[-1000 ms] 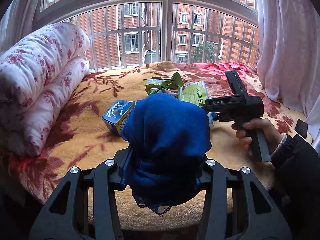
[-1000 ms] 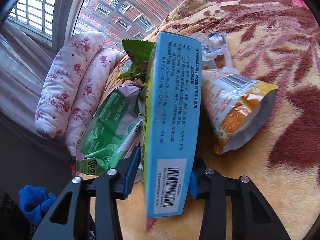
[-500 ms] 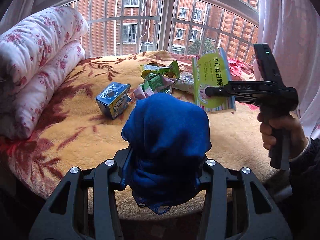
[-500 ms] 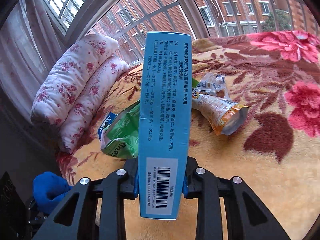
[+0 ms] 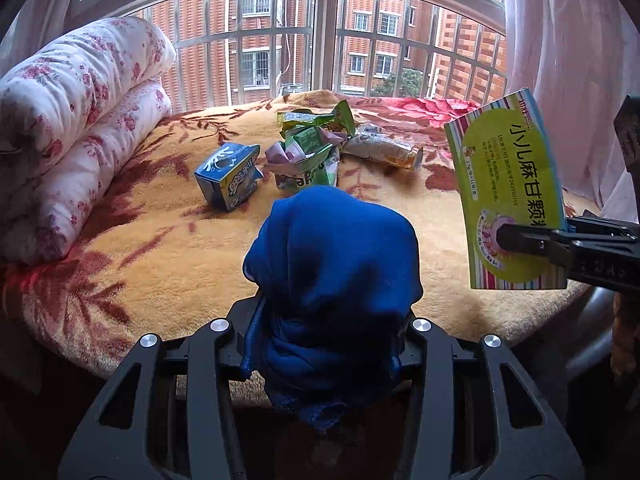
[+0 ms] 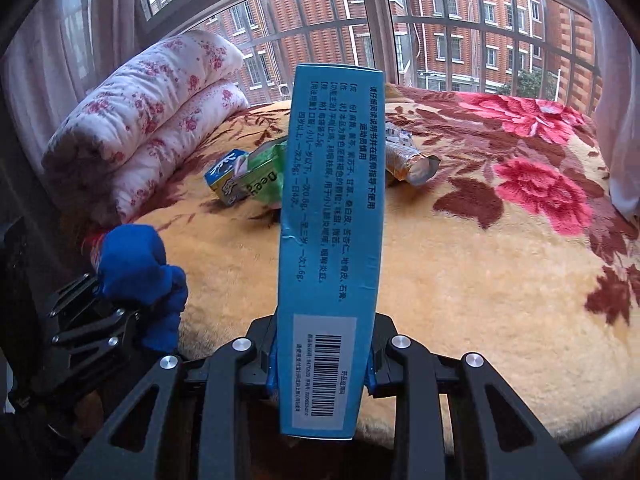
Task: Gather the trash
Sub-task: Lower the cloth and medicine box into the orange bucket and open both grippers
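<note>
Soft window daylight, fisheye-bent edges

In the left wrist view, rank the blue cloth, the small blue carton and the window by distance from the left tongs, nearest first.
1. Blue cloth: clamped in the left tongs, bottom centre.
2. Small blue carton: on the blanket, middle left.
3. Window: behind the bed, top.
</note>
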The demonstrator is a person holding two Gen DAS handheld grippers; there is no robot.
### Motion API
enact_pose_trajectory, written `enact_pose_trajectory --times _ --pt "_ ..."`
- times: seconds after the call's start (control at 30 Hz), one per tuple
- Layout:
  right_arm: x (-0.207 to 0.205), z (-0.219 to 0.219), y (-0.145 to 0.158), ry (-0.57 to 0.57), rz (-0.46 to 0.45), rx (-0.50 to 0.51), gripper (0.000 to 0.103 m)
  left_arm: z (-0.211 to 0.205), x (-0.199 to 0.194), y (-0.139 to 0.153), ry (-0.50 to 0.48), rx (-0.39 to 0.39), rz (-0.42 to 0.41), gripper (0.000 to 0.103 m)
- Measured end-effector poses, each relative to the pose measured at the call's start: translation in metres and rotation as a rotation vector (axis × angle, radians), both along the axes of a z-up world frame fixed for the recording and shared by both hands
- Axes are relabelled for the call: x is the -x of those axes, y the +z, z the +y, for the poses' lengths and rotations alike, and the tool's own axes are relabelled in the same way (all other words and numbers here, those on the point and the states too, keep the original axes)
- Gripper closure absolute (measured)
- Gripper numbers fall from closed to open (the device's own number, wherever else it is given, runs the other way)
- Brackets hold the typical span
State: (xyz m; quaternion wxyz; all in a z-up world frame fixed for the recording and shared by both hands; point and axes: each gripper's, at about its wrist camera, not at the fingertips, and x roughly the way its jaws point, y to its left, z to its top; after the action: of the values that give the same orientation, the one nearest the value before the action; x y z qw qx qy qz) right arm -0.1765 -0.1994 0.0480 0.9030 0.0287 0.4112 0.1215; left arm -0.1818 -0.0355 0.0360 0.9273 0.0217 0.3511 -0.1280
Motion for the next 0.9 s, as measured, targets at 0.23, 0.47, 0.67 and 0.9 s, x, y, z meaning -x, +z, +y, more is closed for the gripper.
enact_pose_trajectory --times 0.23,0.47,0.67,0.9 --pt "0.066 0.019 -0.002 0.024 -0.021 0.027 0.073 0.001 0.035 -0.007 -0.048 -0.026 -0.002 0.059" --pt "0.110 0.038 -0.022 0.047 0.047 0.035 0.073 -0.001 0.065 -0.028 -0.092 -0.058 0.038 0.059" --pt "0.130 0.048 -0.046 0.074 0.128 0.045 0.073 0.003 0.081 -0.046 -0.122 -0.088 0.088 0.059" --pt "0.137 0.052 -0.085 0.104 0.265 0.056 0.073 0.008 0.088 -0.079 -0.145 -0.133 0.219 0.059"
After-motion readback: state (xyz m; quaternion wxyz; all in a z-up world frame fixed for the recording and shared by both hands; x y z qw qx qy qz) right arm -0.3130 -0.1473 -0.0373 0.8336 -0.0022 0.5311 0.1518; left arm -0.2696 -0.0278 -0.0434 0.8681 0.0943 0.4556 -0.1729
